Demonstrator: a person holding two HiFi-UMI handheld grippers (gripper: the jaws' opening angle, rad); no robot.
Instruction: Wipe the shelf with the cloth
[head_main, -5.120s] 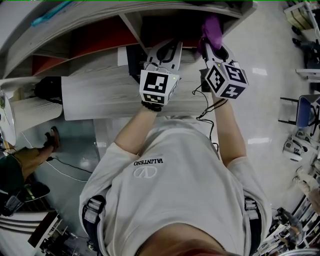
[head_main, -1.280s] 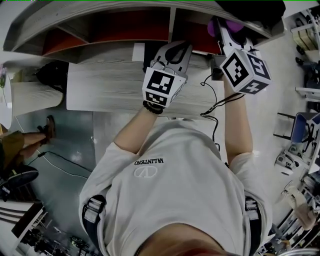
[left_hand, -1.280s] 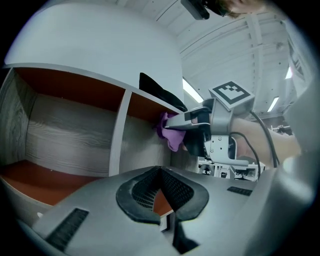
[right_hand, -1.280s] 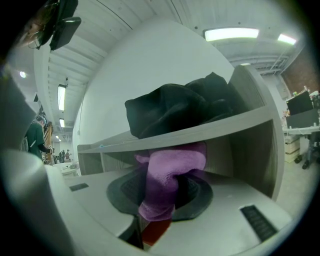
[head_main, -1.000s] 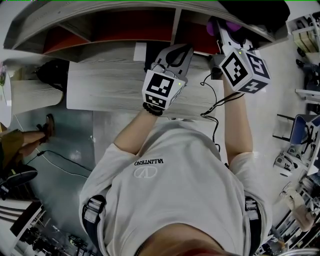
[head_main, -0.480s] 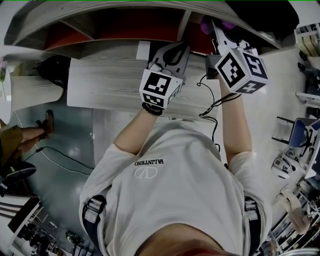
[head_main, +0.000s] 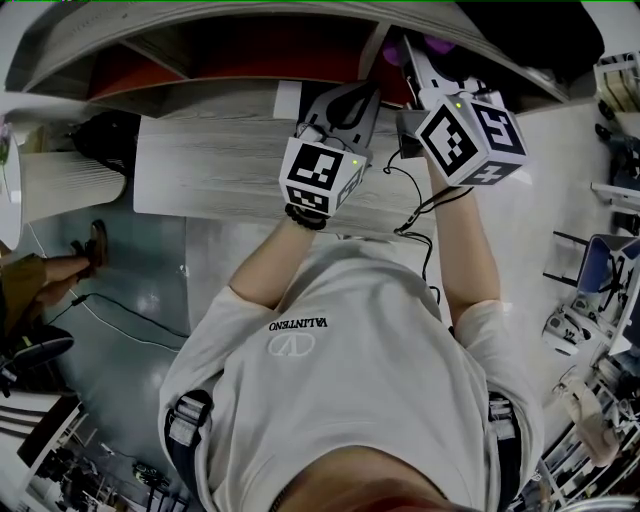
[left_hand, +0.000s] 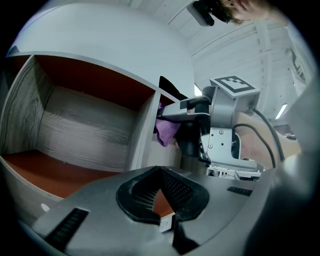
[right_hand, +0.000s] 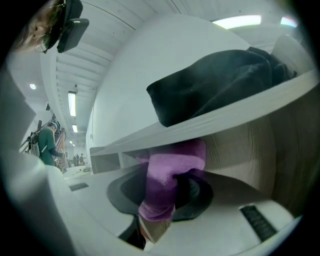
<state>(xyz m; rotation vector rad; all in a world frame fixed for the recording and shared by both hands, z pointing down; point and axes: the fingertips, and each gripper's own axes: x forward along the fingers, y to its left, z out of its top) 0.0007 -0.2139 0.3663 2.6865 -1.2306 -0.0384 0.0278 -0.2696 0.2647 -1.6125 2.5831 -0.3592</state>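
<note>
Right gripper (right_hand: 161, 200): jaws clamped on the purple cloth (right_hand: 172, 172). The cloth is inside the shelf (left_hand: 85, 135), in the compartment right of the divider (left_hand: 145, 131), just under the top board. Left gripper (left_hand: 160, 172): jaw tips together, nothing between them, in front of the divider. A dark bundle (right_hand: 220, 85) lies on the shelf top.

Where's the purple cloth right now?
The cloth is clamped in the fingers of the right gripper, inside the shelf's right compartment, just right of the divider, at the head view's upper right.

Glossy pale floor (head_main: 550, 230), wood-grain table (head_main: 220, 180), ceiling strip lights (right_hand: 71, 103)
</note>
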